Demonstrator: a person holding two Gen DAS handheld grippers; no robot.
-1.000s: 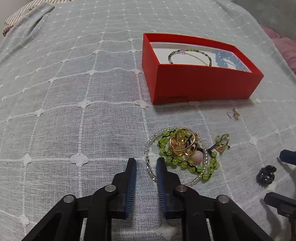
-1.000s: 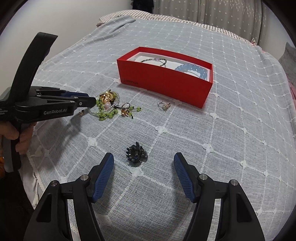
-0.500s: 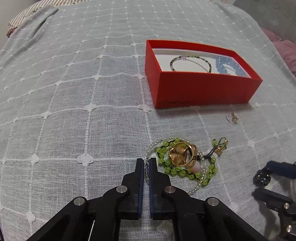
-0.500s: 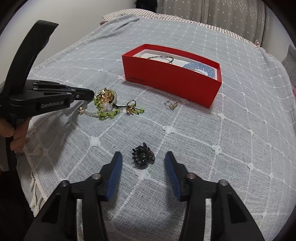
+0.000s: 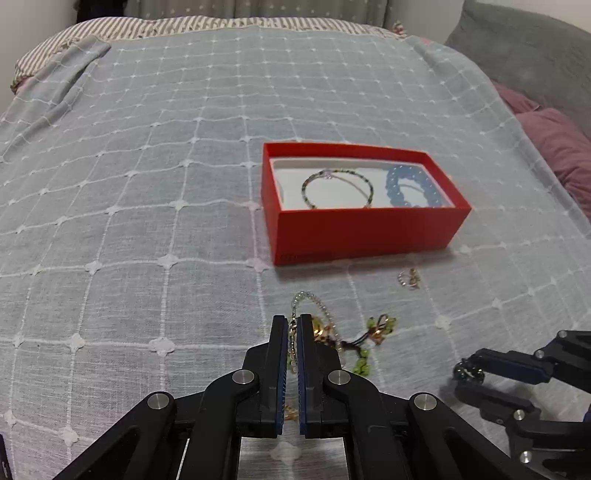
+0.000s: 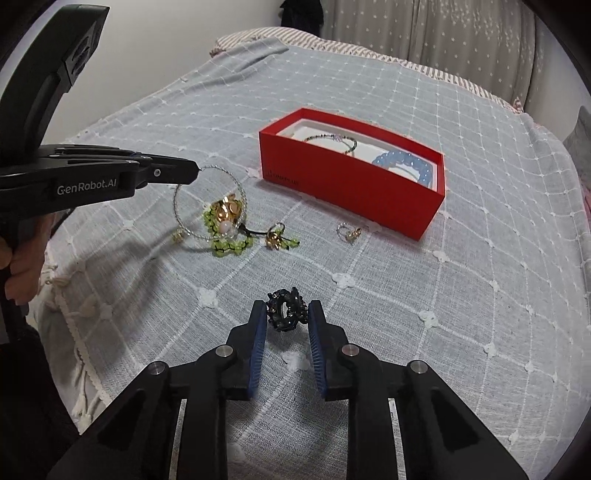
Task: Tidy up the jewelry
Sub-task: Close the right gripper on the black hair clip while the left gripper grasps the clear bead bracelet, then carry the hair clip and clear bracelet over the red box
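My left gripper (image 5: 291, 321) is shut on a clear bead bracelet (image 6: 210, 201) and holds it lifted, its loop hanging over the jewelry pile; the gripper shows at the left of the right wrist view (image 6: 192, 173). My right gripper (image 6: 286, 314) is shut on a black beaded ring (image 6: 286, 308) near the bedspread; it shows at the lower right of the left wrist view (image 5: 469, 373). A green bead bracelet (image 6: 229, 245) with a gold ornament (image 6: 227, 210) lies on the bedspread. The red box (image 6: 347, 199) holds a thin bead bracelet (image 5: 336, 186) and a blue bead bracelet (image 5: 410, 186).
A gold earring (image 6: 275, 238) and a small silver ring (image 6: 349, 232) lie in front of the box. The grey checked bedspread (image 6: 480, 295) covers the bed. A purple pillow (image 5: 557, 147) lies at the right; a striped sheet (image 5: 221, 24) lies at the far end.
My left gripper has lifted the clear bracelet off the pile. My right gripper has closed onto the black ring.
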